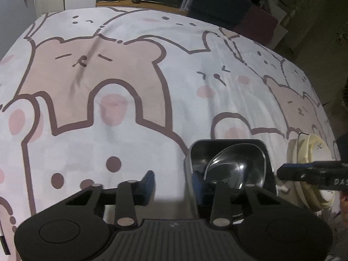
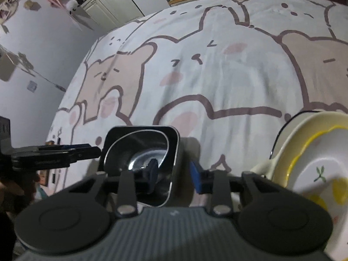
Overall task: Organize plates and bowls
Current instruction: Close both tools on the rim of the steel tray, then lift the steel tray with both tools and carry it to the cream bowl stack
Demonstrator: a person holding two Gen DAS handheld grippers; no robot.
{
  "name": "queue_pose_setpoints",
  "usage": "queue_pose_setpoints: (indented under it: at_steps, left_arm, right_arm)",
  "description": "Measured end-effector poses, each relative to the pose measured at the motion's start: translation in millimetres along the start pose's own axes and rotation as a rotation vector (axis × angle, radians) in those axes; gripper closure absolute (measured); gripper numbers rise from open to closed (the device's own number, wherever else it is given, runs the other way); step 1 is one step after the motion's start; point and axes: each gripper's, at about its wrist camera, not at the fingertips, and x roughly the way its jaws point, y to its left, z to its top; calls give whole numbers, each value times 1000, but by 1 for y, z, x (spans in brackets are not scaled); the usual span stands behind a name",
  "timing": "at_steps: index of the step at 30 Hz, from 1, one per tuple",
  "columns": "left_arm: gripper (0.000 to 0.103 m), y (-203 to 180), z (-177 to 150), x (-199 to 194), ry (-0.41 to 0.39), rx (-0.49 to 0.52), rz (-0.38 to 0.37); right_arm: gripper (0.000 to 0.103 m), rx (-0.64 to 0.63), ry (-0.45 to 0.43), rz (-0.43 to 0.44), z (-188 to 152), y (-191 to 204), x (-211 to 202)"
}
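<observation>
A bed (image 1: 130, 100) covered by a cartoon bear sheet fills both views. On it, at about five o'clock in the left wrist view, sits a square dark metal bowl (image 1: 226, 150) with a round steel bowl (image 1: 235, 169) inside. Cream plates (image 2: 308, 152) stand tilted at three o'clock. Left hand-held gripper (image 1: 174, 187) and right hand-held gripper (image 2: 174, 174) each straddle a bowl wall; whether they clench it cannot be told.

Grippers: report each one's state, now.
Left gripper: open, straddling one wall of the black square bowl, pads not pressing.
Right gripper: open, straddling the bowl's opposite wall.
</observation>
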Motion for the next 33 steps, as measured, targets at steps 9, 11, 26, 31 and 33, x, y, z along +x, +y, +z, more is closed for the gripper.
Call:
queue_pose_setpoints:
  at_steps: [9, 11, 26, 31, 33]
  left_arm:
    - [78, -4, 3, 1, 3, 8, 4]
    - [78, -3, 3, 0, 4, 6, 3]
    - [84, -13, 0, 13, 46, 35, -2]
    - [84, -16, -3, 19, 35, 34, 12]
    - [84, -16, -4, 21, 36, 35, 16]
  right_arm:
    - [78, 21, 46, -5, -2, -3, 14]
    - [79, 13, 52, -5, -2, -3, 16]
    - [87, -21, 67, -13, -2, -1, 21]
    - [85, -14, 62, -20, -3, -1, 24]
    - [85, -34, 63, -28, -3, 1, 26]
